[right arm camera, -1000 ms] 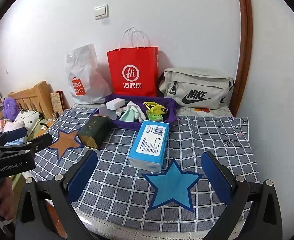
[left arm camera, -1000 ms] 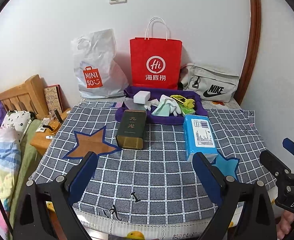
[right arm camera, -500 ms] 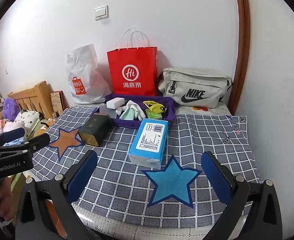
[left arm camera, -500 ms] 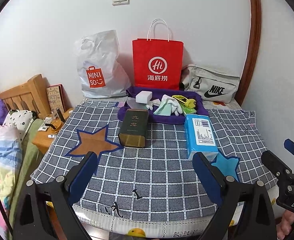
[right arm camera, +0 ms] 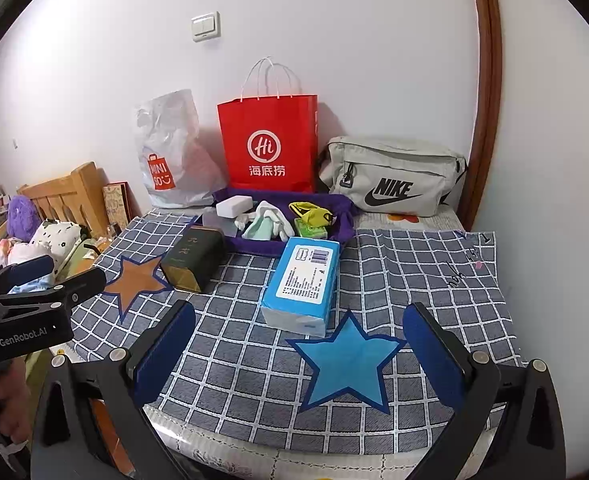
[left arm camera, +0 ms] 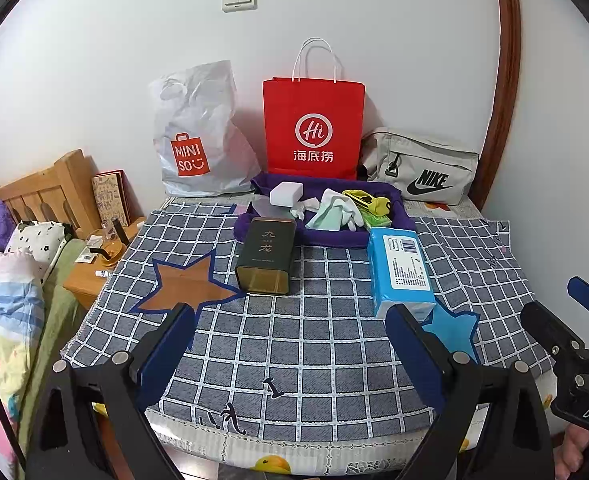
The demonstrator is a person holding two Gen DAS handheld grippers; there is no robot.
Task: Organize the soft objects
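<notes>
- Two grippers, both spread wide with nothing between the pads. Left gripper [left arm camera: 290, 344] hovers over the near edge of the checked cloth [left arm camera: 314, 344]; right gripper [right arm camera: 298, 344] does the same a bit further right, straddling the blue star [right arm camera: 346, 364].
- Each shows up in the other's view too: right one at the far right edge of the left view, left one at the far left of the right view.
- Just past the blue star's far tip is the tissue pack [right arm camera: 302, 280], blue, label side up. Long axis runs near-to-far, short end facing the grippers, far end almost at the tray.
- Left of it, well apart, sits the tin [left arm camera: 268, 256], dark green, lying on its side, long axis also near-to-far, gold end toward the grippers. Brown star [left arm camera: 186, 284] is just left of it.
- Behind both is the purple tray [left arm camera: 400, 216] with the soft stuff piled in: a white block [left arm camera: 286, 194] at the left, a pale glove [left arm camera: 334, 212] in the middle, a yellow-green bundle [left arm camera: 370, 204] at the right.
- Against the wall from left to right: Miniso bag [left arm camera: 198, 136], red bag [left arm camera: 314, 128], grey Nike pouch [left arm camera: 418, 168].
</notes>
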